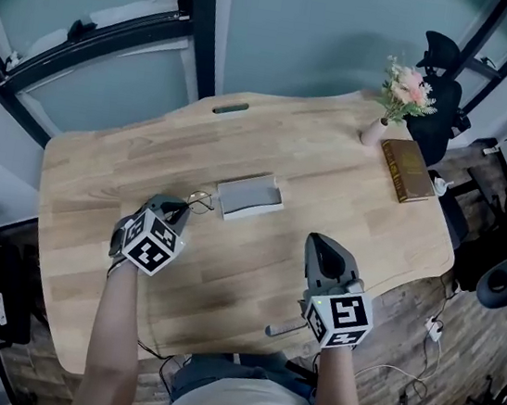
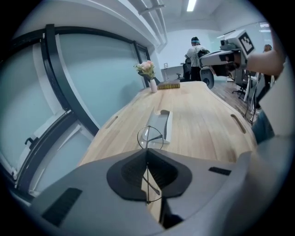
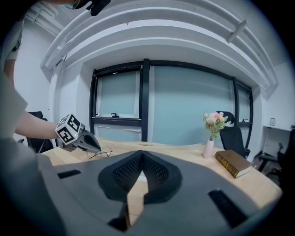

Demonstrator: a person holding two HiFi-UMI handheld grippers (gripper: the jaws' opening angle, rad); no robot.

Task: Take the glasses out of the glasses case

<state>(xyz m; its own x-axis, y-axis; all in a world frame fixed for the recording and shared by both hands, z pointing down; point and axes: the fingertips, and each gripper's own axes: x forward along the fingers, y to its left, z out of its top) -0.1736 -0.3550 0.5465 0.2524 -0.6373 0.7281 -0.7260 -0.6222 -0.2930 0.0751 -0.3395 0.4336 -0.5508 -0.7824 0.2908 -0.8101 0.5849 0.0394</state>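
Observation:
My left gripper (image 1: 182,208) is shut on a thin temple arm of the wire-framed glasses (image 1: 199,201), left of the case. In the left gripper view the round lens (image 2: 150,137) sticks out past the closed jaws (image 2: 147,154), just above the wood. The grey glasses case (image 1: 250,196) lies open on the table's middle, also seen ahead of the lens as the case (image 2: 161,124). My right gripper (image 1: 321,244) hovers over the table's near right, jaws together and holding nothing (image 3: 142,156). From there the glasses (image 3: 100,152) show beside the left gripper (image 3: 76,134).
A pink vase of flowers (image 1: 401,96) and a brown book (image 1: 406,170) stand at the table's far right. A cable slot (image 1: 230,108) sits near the far edge. Office chairs (image 1: 442,92) ring the table. A person (image 2: 196,55) stands far off.

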